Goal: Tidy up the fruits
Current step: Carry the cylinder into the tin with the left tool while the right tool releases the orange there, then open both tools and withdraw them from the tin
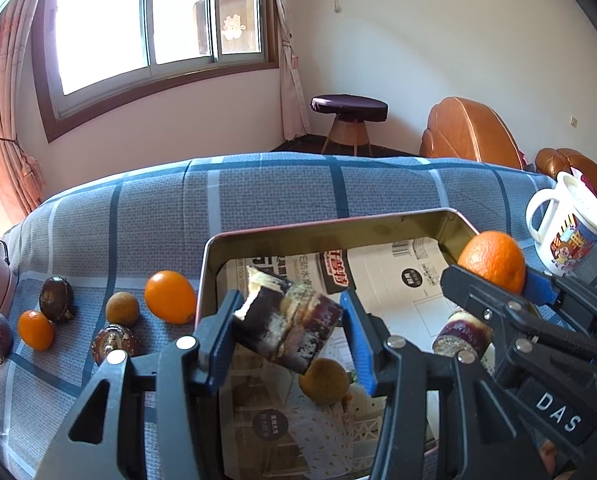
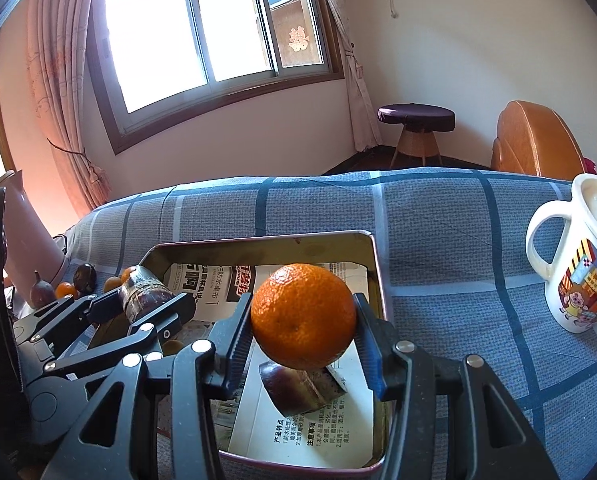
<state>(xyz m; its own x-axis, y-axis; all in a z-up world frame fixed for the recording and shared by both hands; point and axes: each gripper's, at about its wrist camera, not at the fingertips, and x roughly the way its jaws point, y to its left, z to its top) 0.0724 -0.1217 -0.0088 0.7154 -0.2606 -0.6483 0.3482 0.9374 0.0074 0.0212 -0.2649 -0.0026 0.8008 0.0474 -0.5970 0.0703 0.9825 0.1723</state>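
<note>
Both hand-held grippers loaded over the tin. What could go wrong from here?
1. The right hand-held gripper holds the orange directly above a cut cane piece in the tin; released here, it may land on it and roll.
2. The left hand-held gripper holds its cane chunk tilted, so it may slip.
3. The two grippers sit close together and might collide.

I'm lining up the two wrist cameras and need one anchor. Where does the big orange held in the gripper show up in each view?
Left wrist view: the orange sits at the right, above the tin box's far right corner, clamped in the right gripper.
Right wrist view: the orange is at centre, between the right gripper's fingers, over the tin box.
Shared landmark: the white mug at the right edge.
</note>
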